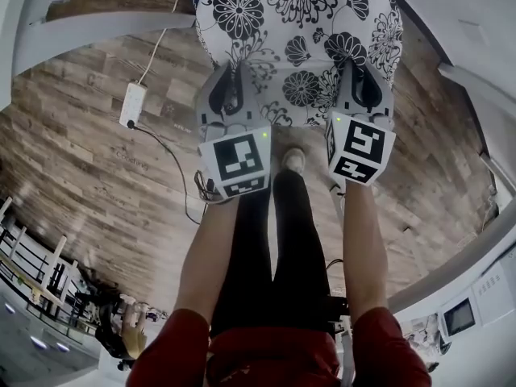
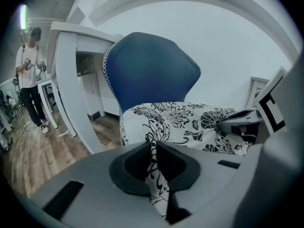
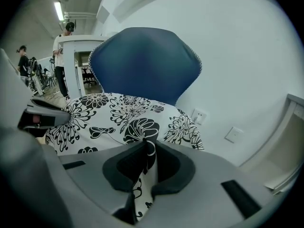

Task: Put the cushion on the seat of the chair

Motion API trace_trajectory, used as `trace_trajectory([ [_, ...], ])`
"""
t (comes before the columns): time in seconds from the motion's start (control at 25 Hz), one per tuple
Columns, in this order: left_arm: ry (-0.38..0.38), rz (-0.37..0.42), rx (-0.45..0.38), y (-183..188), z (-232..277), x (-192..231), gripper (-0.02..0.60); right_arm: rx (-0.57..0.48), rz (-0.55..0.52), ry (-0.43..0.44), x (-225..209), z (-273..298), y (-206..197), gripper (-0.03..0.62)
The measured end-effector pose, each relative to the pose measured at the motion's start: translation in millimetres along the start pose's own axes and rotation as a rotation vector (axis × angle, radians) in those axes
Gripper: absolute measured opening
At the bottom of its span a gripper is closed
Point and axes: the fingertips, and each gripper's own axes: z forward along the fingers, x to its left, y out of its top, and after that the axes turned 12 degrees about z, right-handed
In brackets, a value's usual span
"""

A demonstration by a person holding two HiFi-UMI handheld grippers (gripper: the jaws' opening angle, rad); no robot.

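The person is holding the flowered cushion [image 1: 298,22] by its near edge with both grippers. The left gripper [image 1: 235,75] is pinching a fold of the fabric between its closed jaws, and the right gripper [image 1: 360,75] is gripping the same edge further to the right. The cushion is lying just in front of the blue back of the chair [image 2: 149,70], over the seat. I cannot tell if it is resting there fully. A white power strip [image 1: 132,105] is lying on the wooden floor [image 1: 81,184].
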Motion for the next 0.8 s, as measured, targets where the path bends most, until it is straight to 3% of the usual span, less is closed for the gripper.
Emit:
trace_trajectory([
  [0.16,0.005,0.014,0.026,-12,13,-8,0.044,0.032,-0.031,-0.008,-6,12,-12,0.046],
  [0.48,0.028,0.033,0.073,-27,18,-7,0.048,0.099,-0.027,-0.012,-11,20,-26,0.123],
  [0.68,0.056,0.023,0.092,-36,20,2,0.100,0.109,-0.022,-0.026,-9,24,-30,0.157],
  [0.8,0.075,0.008,0.122,-44,20,7,0.172,0.106,-0.017,-0.029,-14,23,-30,0.190],
])
